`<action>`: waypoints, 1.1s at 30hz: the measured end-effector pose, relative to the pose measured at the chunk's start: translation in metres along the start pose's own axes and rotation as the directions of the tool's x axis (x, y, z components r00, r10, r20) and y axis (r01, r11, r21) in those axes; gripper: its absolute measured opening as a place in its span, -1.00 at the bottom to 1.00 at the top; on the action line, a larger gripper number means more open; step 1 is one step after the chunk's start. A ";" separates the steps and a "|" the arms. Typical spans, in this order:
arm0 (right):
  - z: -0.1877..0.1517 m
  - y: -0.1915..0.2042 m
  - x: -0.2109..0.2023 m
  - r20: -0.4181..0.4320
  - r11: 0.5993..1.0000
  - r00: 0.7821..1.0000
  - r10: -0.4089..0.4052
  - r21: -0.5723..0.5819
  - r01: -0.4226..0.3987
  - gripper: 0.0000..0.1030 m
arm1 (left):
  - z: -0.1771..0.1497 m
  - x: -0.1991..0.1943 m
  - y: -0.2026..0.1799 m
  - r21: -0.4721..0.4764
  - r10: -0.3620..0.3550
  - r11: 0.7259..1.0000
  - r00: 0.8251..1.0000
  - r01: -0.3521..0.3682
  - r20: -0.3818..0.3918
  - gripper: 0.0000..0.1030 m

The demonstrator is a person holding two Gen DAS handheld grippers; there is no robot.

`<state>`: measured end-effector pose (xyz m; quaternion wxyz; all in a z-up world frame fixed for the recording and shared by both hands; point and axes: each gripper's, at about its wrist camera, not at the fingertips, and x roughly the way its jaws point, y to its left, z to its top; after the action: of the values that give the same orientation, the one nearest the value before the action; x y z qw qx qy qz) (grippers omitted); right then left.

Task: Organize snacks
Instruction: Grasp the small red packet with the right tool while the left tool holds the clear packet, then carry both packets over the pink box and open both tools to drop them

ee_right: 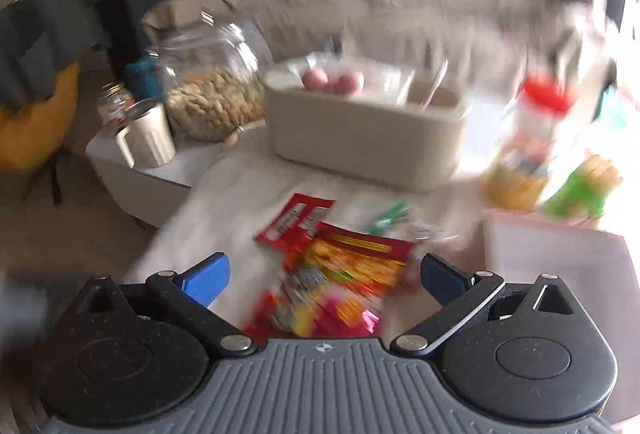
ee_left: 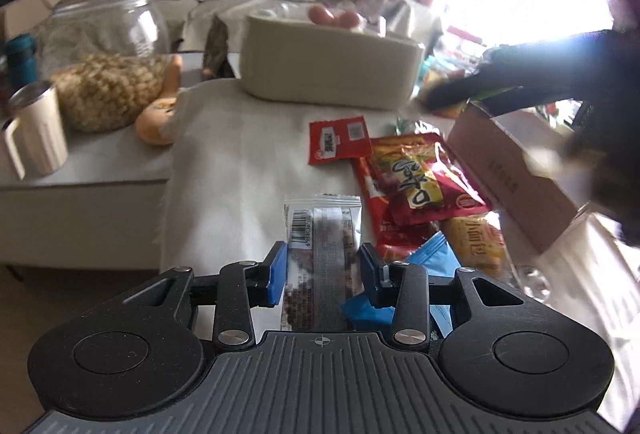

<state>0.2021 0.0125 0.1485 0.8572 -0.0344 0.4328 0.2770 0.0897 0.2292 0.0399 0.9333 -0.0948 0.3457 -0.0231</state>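
The left gripper (ee_left: 323,270) is pointing down at the cloth-covered table (ee_left: 240,170), its blue pads standing apart on either side of a clear-ended snack bar wrapper (ee_left: 322,234). The wrapper is lying flat between the jaws, but a gap is showing at each pad, so nothing is being squeezed. Its long axis is running near to far, straight along the line of the fingers, which means a plain closing would be catching it across its narrow width. A barcode is showing on its left panel; the fine print beside it is too small to read.

Just right of that wrapper, a blue packet (ee_left: 432,262) is sitting partly under the right finger. Farther right, a red bag with large yellow characters (ee_left: 424,178) is lying on top of a pile that includes a yellow packet (ee_left: 480,238) printed with Chinese characters. Beyond it, a flat red sachet (ee_left: 340,140) carries a white label and a square code. At the far side, the beige storage bin (ee_left: 332,74) is already holding some pink round items.

The right gripper (ee_right: 324,286) is hanging wide open and empty above the red bag, in a badly blurred view. A dark shape at the right of the left view is probably that same arm. Judging by position, the left hand is the nearer one for the bar.
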 end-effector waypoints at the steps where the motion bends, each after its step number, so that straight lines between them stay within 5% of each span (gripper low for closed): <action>1: 0.011 0.005 0.021 -0.030 1.000 1.000 -0.004 0.029 0.005 0.87 | -0.001 -0.005 0.005 -0.016 -0.005 1.000 1.000 0.005 0.005 -0.15; 9: 0.027 0.043 0.124 -0.138 0.985 0.977 -0.165 0.032 0.171 0.58 | -0.011 -0.036 0.048 -0.127 -0.018 0.991 0.993 0.032 0.113 -0.15; 17: 0.031 0.057 0.100 -0.119 0.996 0.990 -0.072 -0.066 0.065 -0.37 | -0.025 -0.023 0.075 -0.198 -0.059 0.977 0.995 0.074 0.084 -0.15; 18: 0.033 0.057 0.092 -0.121 0.997 0.991 -0.056 -0.066 0.049 -0.79 | -0.025 -0.023 0.075 -0.203 -0.067 0.976 0.995 0.082 0.080 -0.15; 33: 0.009 0.020 -0.066 -0.020 0.985 0.990 0.139 -0.099 -0.141 -0.89 | -0.010 -0.046 0.021 -0.102 -0.105 0.988 0.991 0.113 0.082 -0.15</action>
<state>0.1667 0.0028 0.2082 0.8300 -0.0484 0.4253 0.3576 0.0480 0.2529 0.0581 0.9367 -0.1642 0.3048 -0.0521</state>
